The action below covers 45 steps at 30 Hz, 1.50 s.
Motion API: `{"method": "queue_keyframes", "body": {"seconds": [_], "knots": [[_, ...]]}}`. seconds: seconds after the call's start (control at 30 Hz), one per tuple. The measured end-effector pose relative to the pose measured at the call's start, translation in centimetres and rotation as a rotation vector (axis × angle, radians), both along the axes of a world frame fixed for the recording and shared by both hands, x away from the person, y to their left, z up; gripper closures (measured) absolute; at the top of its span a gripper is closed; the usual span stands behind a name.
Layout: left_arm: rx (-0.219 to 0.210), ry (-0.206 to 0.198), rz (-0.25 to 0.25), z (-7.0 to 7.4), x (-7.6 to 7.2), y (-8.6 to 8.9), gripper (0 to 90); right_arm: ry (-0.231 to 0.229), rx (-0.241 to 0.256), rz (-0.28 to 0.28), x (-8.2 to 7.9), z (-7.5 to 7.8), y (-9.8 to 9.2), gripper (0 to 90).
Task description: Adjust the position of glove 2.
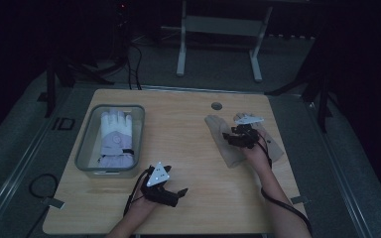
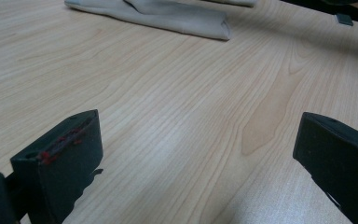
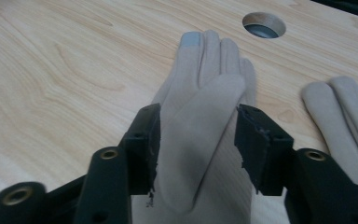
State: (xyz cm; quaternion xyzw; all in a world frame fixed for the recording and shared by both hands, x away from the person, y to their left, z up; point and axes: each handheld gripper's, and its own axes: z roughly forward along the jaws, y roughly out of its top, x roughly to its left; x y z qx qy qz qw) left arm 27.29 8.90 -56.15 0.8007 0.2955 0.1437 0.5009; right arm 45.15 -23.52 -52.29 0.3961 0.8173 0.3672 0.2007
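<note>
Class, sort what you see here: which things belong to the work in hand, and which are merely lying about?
In use: right gripper, open around the beige glove; second beige glove beside it.

Lying about: left gripper, open over bare table; grey bin holding a white glove; table hole.

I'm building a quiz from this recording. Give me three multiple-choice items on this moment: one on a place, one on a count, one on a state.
1. Where does the white glove lie?
A. in the grey bin
B. on the bare table
C. in a gripper

2. How many beige gloves lie on the table?
A. one
B. two
C. four

3. How do the right gripper's jaws stand?
A. shut tight
B. open, either side of a beige glove
C. open over bare wood

A: the high view shows it inside the bin.
B: two lie side by side.
B: the jaws flank the glove.
</note>
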Motion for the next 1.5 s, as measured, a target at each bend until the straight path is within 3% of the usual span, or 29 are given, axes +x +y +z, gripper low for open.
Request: {"method": "queue_keyframes", "body": {"seconds": [0.2,0.33,0.4,0.6,0.7,0.8,1.0,1.2,1.3,1.37,1.47,1.5], "knots": [[-0.005,0.007,0.002,-0.1,0.1,0.1,1.6,0.044,0.002,-0.012,1.2,-1.2,0.3,46.0],[0.0,0.01,-0.004,-0.2,0.0,0.0,1.6,0.078,-0.039,-0.004,1.4,-2.7,0.7,43.9],[0.006,0.01,-0.004,-0.2,0.0,0.0,1.6,0.066,-0.042,-0.008,1.2,-3.2,0.9,43.5],[-0.003,0.018,-0.002,-0.3,0.0,0.1,1.6,0.035,-0.034,0.001,0.7,-3.4,1.4,60.7],[-0.002,0.018,-0.002,-0.3,0.1,0.1,1.6,0.025,-0.017,0.005,0.3,-3.5,1.7,75.3],[-0.001,0.017,-0.004,-0.3,0.0,0.1,1.6,0.031,-0.006,-0.023,0.0,-3.4,2.0,79.3],[-0.001,0.015,-0.003,-0.3,0.0,0.1,1.6,0.047,0.062,-0.078,-1.3,-1.5,3.0,80.8],[0.005,0.01,-0.002,-0.2,-0.1,0.0,1.6,0.027,0.121,-0.129,-3.5,1.3,4.5,80.9],[0.001,0.008,0.0,-0.1,-0.1,0.0,1.6,-0.004,0.131,-0.189,-4.7,2.9,5.4,80.9],[0.004,0.002,0.003,0.0,-0.1,0.1,1.6,0.003,0.151,-0.234,-5.2,3.6,5.9,80.9],[-0.008,-0.008,0.012,0.2,-0.2,0.4,1.6,0.014,0.179,-0.279,-6.1,4.0,6.4,80.9],[-0.01,-0.009,0.014,0.3,-0.2,0.4,1.6,-0.001,0.166,-0.295,-6.7,4.1,6.9,80.9]]}}
